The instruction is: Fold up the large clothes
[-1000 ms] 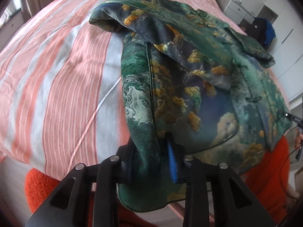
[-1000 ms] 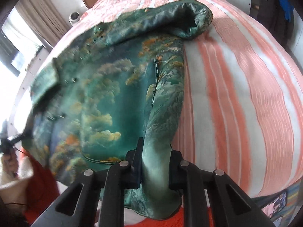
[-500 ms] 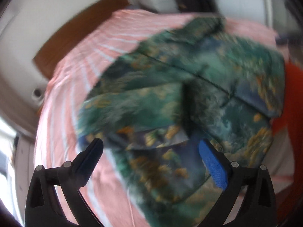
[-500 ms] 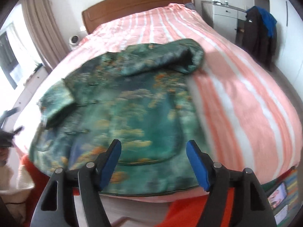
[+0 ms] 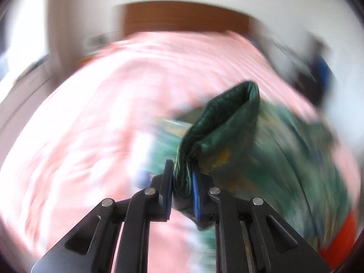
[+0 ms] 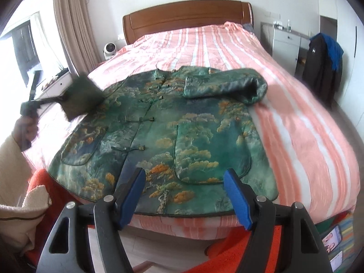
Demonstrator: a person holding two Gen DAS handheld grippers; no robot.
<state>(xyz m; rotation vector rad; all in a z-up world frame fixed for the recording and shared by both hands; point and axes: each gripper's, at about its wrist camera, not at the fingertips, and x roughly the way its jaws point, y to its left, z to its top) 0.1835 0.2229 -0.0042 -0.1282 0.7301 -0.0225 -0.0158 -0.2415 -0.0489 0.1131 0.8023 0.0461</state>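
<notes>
Handling: green brocade jacket, flat on striped bed; soft, padded, likely slippery.
Left claw: pinching sleeve cuff.
Right claw: wide, empty.
Grip: hem corners.

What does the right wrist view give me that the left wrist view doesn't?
Only the right wrist view: the whole green landscape-print padded jacket lying front-up, its far sleeve folded across the chest, and the open right claw above the hem. Only the left wrist view: the left claw shut on a sleeve cuff, close up, with the rest blurred. Both: the pink striped bedspread and the wooden headboard.
</notes>
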